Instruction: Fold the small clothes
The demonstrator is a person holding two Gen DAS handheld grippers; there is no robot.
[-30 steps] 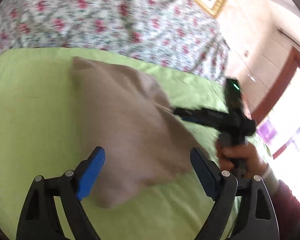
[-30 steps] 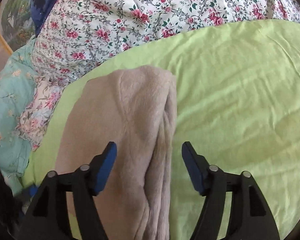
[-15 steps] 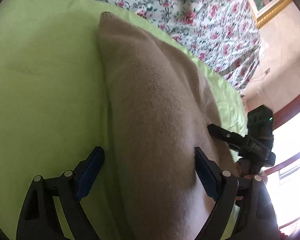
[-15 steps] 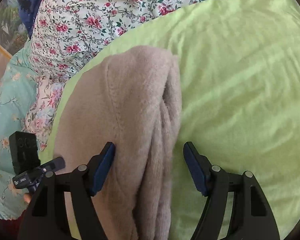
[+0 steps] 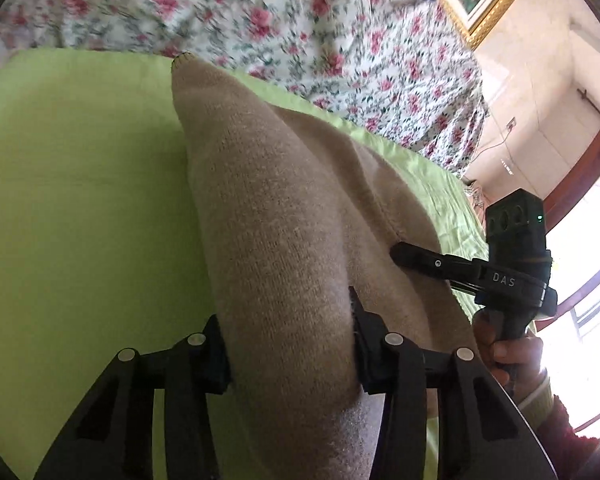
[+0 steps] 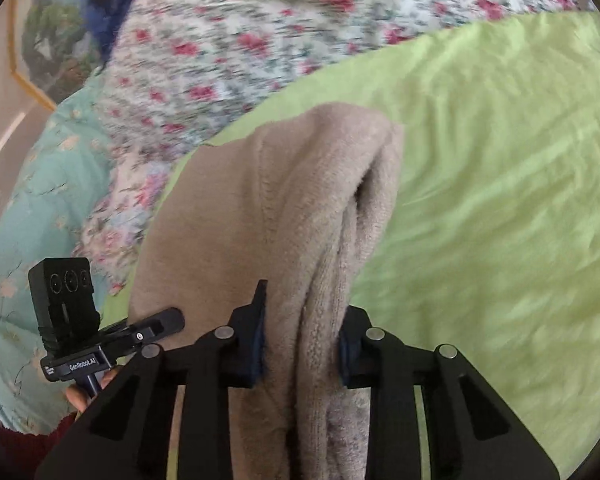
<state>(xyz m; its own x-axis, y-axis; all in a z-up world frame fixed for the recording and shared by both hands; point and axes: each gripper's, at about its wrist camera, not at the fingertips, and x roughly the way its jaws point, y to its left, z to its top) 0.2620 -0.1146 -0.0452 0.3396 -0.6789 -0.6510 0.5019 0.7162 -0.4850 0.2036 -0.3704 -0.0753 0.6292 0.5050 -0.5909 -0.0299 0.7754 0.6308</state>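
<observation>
Both grippers, left gripper (image 5: 288,344) and right gripper (image 6: 302,344), have now clenched their fingers on the beige sweater (image 5: 276,216).

Surface: bed (image 5: 80,208) covered by a smooth lime-green sheet (image 6: 500,184).
On the sheet: beige knit garment (image 5: 284,216), lengthwise, folded over itself.
Far edge: floral quilt (image 5: 260,20) bunched along the sheet; teal patterned bedding (image 6: 40,208) beside it.
</observation>
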